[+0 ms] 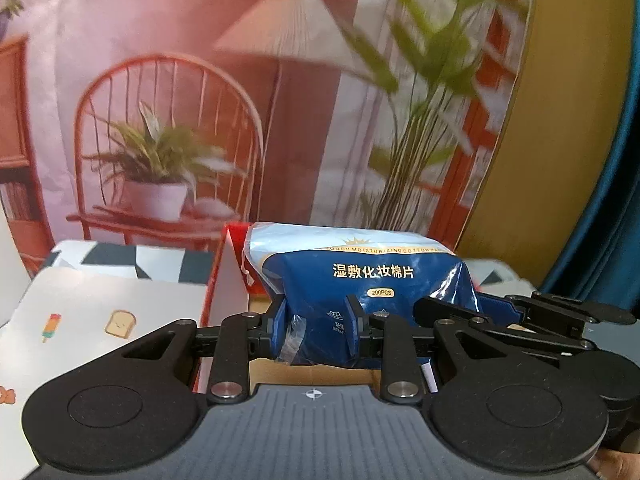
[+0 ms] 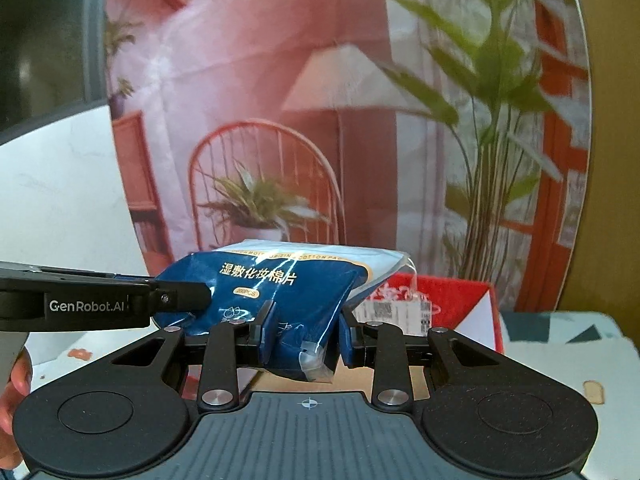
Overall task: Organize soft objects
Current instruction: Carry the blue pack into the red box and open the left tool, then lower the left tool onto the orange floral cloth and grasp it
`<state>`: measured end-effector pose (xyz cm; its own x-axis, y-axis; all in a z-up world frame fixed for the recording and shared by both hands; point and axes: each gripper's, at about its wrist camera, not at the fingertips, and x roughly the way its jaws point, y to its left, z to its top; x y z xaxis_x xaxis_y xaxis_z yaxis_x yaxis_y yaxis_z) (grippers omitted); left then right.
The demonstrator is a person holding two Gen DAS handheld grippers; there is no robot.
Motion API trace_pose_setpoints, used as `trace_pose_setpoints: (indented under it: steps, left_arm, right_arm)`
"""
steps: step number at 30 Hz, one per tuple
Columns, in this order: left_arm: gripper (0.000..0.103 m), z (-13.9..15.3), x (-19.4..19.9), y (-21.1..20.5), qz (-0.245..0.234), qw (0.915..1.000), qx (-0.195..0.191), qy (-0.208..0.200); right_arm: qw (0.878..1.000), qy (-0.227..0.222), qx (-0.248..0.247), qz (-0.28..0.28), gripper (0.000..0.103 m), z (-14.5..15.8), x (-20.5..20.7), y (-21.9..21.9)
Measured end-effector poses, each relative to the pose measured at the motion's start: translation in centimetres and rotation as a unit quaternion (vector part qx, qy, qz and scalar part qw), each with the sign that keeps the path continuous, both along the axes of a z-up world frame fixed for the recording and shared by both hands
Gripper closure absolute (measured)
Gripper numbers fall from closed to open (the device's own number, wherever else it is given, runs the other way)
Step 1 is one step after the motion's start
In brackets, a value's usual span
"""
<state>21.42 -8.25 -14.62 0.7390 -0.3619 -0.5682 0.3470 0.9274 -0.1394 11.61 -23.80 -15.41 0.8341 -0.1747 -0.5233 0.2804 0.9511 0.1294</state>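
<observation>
A blue and white soft pack of cotton pads (image 1: 360, 268) with gold lettering is held up over a red cardboard box (image 1: 224, 276). My left gripper (image 1: 316, 330) is shut on the pack's lower edge, its blue pads pinching the plastic. My right gripper (image 2: 306, 336) is shut on the same pack (image 2: 280, 280) near its other lower corner. The right gripper also shows in the left wrist view (image 1: 520, 316) at the right, and the left gripper shows in the right wrist view (image 2: 180, 294) at the left.
The red box (image 2: 452, 300) has a white inner wall and a brown cardboard floor (image 2: 360, 380). White sheets with small cartoon prints (image 1: 100, 320) and a black-and-white patterned surface (image 1: 160, 260) lie on the table. A printed backdrop stands behind.
</observation>
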Motion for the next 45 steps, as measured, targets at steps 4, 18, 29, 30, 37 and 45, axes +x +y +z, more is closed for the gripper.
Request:
trace_pose_setpoints:
  steps: [4,18,29,30,37,45]
  left_arm:
    - [0.072,-2.2,2.6,-0.6,0.001,0.9984,0.022,0.053]
    - [0.071,-5.7,5.0,-2.1,-0.004,0.9933,0.063,0.096]
    - [0.051,-4.2,2.3,-1.1,-0.025,0.9955,0.065,0.065]
    - [0.051,-3.8,1.7,-0.9,-0.029,0.9959,0.065,0.056]
    - [0.051,-1.3,-3.9,1.4,-0.051,0.9973,0.048,0.022]
    - [0.042,-1.4,-9.7,4.1,-0.045,0.9977,0.05,0.01]
  right_arm:
    - [0.999,0.036,0.032,-0.001,0.074,-2.8,1.9,-1.8]
    - [0.99,0.097,0.099,-0.026,0.074,-8.0,3.7,-4.5]
    - [0.992,0.092,0.073,-0.041,0.067,-6.3,1.9,-3.3]
    - [0.993,0.085,0.067,-0.037,0.067,-5.8,1.5,-2.9]
    - [0.997,0.057,0.048,-0.01,0.066,-2.4,-1.8,0.0]
    - [0.998,0.062,0.033,0.001,0.057,-1.8,-6.3,4.3]
